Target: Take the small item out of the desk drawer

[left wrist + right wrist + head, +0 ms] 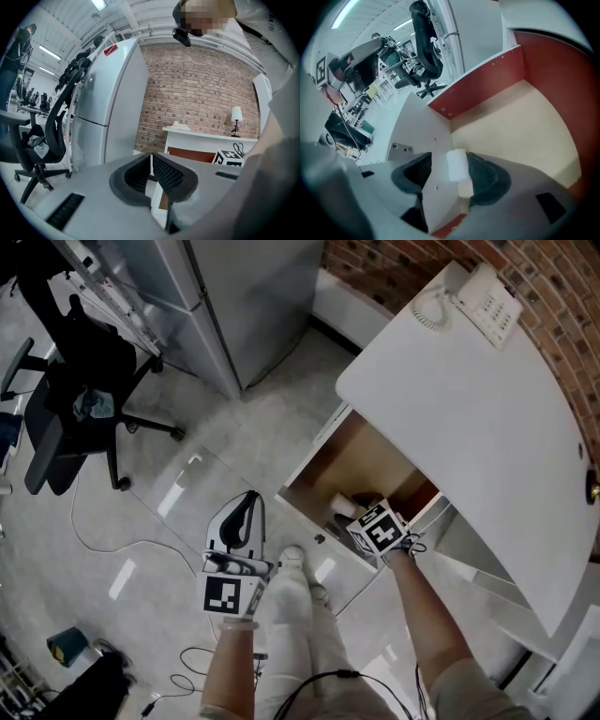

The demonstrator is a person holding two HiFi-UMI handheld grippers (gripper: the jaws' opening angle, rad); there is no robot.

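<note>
White small item (457, 165) in drawer (525, 126), between wide-apart jaws of released right gripper (451, 169), just beside one pad (485, 176)

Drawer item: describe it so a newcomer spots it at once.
The white desk by the brick wall has an open drawer. On its tan floor, by its white wall, lies a small white block between the right gripper's open jaws; nothing else loose shows there.

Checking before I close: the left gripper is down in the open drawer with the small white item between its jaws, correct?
Not the left. The right gripper is in the open drawer, its jaws apart with the small white item between them, as the right gripper view shows. The left gripper is outside the drawer.
</note>
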